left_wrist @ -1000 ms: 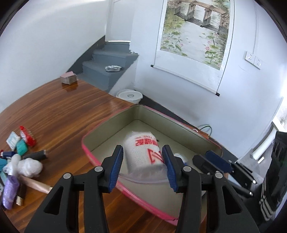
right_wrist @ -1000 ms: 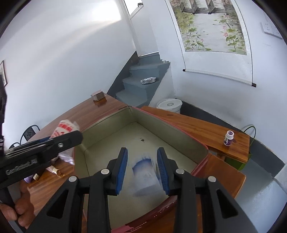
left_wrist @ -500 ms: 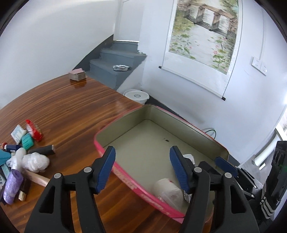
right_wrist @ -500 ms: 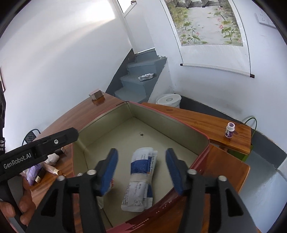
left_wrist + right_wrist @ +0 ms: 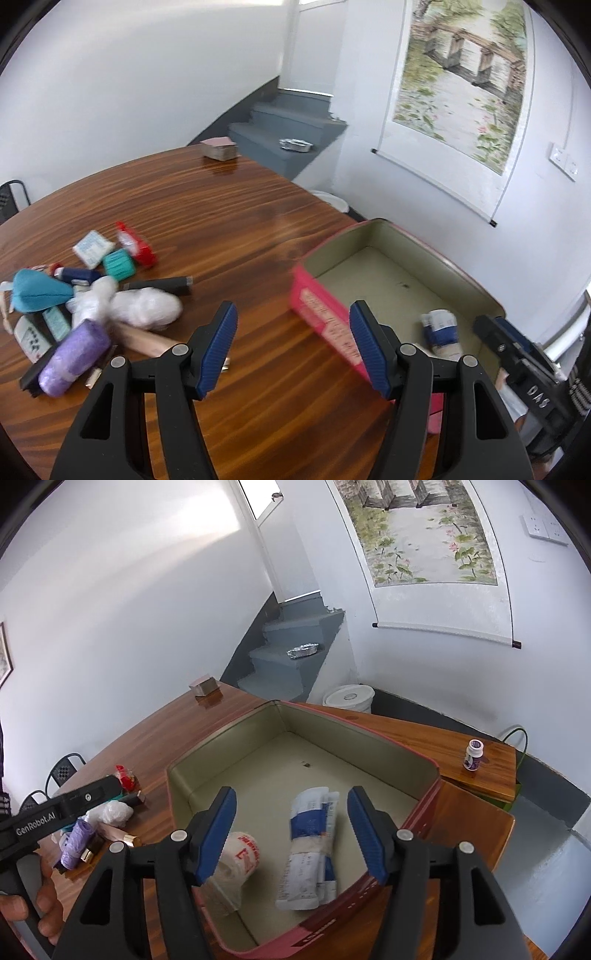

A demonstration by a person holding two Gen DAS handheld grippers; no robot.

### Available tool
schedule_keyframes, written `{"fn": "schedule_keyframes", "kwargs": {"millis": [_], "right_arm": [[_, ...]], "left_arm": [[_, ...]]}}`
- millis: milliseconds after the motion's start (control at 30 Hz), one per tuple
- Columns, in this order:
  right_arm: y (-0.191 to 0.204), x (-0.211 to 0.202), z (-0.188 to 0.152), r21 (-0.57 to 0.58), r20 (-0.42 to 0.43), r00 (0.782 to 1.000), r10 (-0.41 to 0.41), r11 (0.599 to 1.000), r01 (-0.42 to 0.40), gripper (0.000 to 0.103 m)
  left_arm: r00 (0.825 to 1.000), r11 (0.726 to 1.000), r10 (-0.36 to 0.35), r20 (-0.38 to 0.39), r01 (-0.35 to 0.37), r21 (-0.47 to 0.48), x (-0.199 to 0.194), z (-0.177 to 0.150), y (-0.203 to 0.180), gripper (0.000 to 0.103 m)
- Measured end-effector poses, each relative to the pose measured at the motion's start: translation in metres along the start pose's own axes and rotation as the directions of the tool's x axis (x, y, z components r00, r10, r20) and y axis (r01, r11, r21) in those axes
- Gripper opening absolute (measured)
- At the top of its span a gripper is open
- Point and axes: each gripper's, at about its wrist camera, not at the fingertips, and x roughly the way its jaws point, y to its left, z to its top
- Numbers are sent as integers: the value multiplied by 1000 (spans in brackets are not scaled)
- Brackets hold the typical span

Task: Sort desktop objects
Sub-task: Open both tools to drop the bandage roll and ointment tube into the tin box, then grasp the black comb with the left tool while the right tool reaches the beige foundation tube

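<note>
**Two packets boxed, the pile still waiting**

Left wrist view: my left gripper (image 5: 291, 343) hangs over bare tabletop (image 5: 207, 206) between the pink tin (image 5: 325, 317) on the right and the heap of small items (image 5: 85, 295) on the left, jaws released and wide, nothing between them. I judge this the return leg: next I need to swing left to the heap and pick one piece that stands clear enough to pinch, perhaps the purple roll (image 5: 74, 358) nearest me. The frame is smeared, and the heap overlaps so much that I cannot name most pieces.

Right wrist view: my right gripper (image 5: 291, 830) sits above the tin's near end, jaws having just been opening, empty. Below them lies the blue-and-white packet (image 5: 310, 845) on the tin floor, with the red-printed white roll (image 5: 236, 864) just beside it, partly hidden behind my left finger (image 5: 214, 830). The tin's near wall is cut off by the gripper body.
</note>
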Motion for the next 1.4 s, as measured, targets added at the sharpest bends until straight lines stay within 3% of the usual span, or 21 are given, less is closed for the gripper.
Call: {"fn": "schedule_keyframes", "kwargs": {"millis": [167, 467, 667, 933, 1000, 1133, 1400], "right_arm": [[15, -3, -2, -25, 3, 1000, 28, 999, -28, 71], [51, -1, -10, -83, -28, 995, 92, 992, -94, 74], [80, 0, -22, -137, -66, 990, 122, 982, -130, 75], [119, 10, -38, -201, -134, 976, 170, 960, -194, 75], [127, 13, -43, -214, -154, 972, 178, 954, -208, 75], [141, 16, -52, -238, -177, 967, 183, 945, -222, 75], [158, 24, -62, -261, -216, 957, 192, 933, -246, 75]], "left_arm": [[998, 998, 56, 3, -56, -1, -10, -7, 23, 67], [985, 983, 174, -14, -175, -53, -27, -27, 96, 67], [968, 958, 247, -41, -250, -141, -41, -47, 157, 67], [936, 928, 352, -33, -353, -118, -61, -55, 215, 67], [931, 925, 363, -49, -366, -105, -58, -56, 228, 67], [938, 933, 337, -87, -345, -106, -50, -61, 246, 67], [928, 931, 346, -139, -358, -66, -32, -70, 252, 67]]}}
